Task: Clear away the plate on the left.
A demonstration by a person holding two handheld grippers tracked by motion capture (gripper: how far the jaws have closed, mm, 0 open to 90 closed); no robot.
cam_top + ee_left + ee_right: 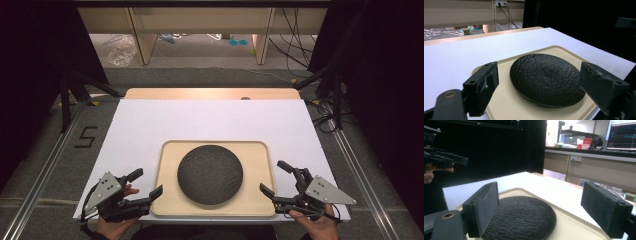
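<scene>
A round black textured plate lies in the middle of a beige tray on the white table top. My left gripper is open at the tray's near left corner, with nothing between its jaws. At the near right corner my right gripper is also open and holds nothing. The left gripper view looks across the plate and tray through its wide-apart gripper. In the right gripper view the plate lies low between the spread jaws of the right gripper, and the left gripper shows far off.
The white board rests on a wooden table whose far edge shows behind it. Metal rails run along both sides of the floor. A black stand leg is at the left and cables lie at the right.
</scene>
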